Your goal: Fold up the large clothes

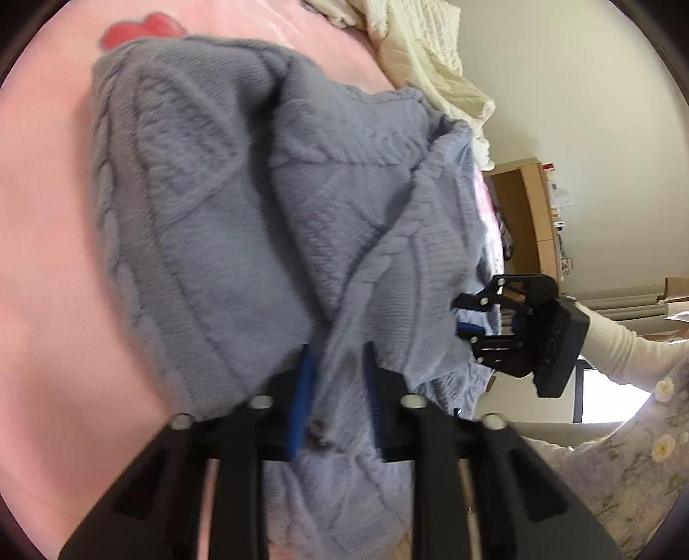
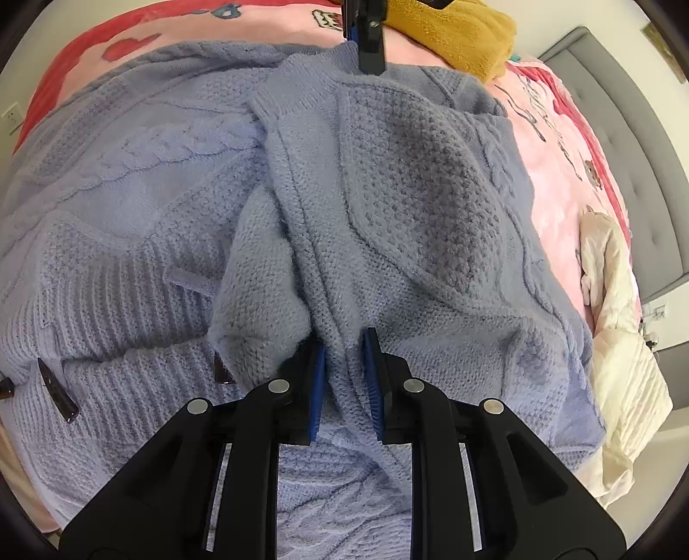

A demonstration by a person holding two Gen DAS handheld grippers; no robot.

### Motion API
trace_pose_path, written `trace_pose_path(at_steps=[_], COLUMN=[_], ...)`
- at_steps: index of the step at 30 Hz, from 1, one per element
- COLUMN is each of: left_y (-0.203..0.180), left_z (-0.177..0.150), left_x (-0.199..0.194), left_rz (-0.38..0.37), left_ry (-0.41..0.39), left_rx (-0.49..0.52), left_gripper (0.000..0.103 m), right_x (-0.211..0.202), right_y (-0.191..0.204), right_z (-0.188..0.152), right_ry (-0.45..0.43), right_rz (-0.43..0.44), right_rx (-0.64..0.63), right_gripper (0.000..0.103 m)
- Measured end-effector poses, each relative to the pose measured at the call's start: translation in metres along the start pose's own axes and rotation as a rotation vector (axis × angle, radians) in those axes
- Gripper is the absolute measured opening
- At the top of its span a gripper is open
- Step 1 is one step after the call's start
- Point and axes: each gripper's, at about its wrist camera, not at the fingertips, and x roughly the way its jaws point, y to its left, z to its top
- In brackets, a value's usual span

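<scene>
Because a knit this heavy sags when lifted by one point, it is held at two: the left tongs (image 1: 336, 387) are nearly closed on a bunched ridge of the blue-grey cardigan (image 1: 224, 206), and the right tongs (image 2: 344, 379) are pinched just as narrowly on another gathered fold of the same garment, the blue pads (image 2: 318, 374) pressed into the wool on both sides. In the left wrist view the right tongs (image 1: 478, 318) are seen gripping the far edge of the cloth, with a cream sleeve (image 1: 620, 344) behind them, so that the two grips are set apart along one border, apparently so that this border can be carried over as a single straight line. Outward from the grips, the cardigan is spread over a pink bedspread (image 1: 51, 241) on the bed, with one panel already doubled across the body and the dark toggle buttons (image 2: 58, 390) left exposed near the ribbed hem. A mustard cloth (image 2: 465, 38) and a cream quilt (image 1: 435, 73) are kept to the edges of the bed, well clear of the folding area. The fold is judged to be partly made, not finished.
</scene>
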Motion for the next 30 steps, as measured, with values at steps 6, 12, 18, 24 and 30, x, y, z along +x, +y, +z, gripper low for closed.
trace_pose_path(at_steps=[6,12,18,24,30], left_y=[-0.006,-0.028,-0.052,-0.049,-0.027], left_z=[0.004,0.003,0.013,0.052,0.082], left_x=[0.008,0.011,-0.02,-0.073,-0.083], left_rz=[0.027,0.089,0.131,0.206,0.248], left_ry=[0.055,0.064,-0.042,-0.131,-0.145], left_rx=[0.037,0.156,0.248,0.266,0.22], left_gripper=[0.017,0.007,0.006,0.006,0.006], right_x=[0.001,0.002,-0.013,-0.038,-0.015], right_y=[0.0,-0.002,-0.008,-0.02,-0.03], right_z=[0.002,0.003,0.007,0.029,0.062], right_ry=[0.008,0.015,-0.024,-0.077,-0.046], right_rz=[-0.001,0.003,-0.023,-0.111,-0.239], right_rx=[0.006,0.007,0.036,0.084,0.109], right_gripper=[0.018,0.017,0.012,0.012,0.012])
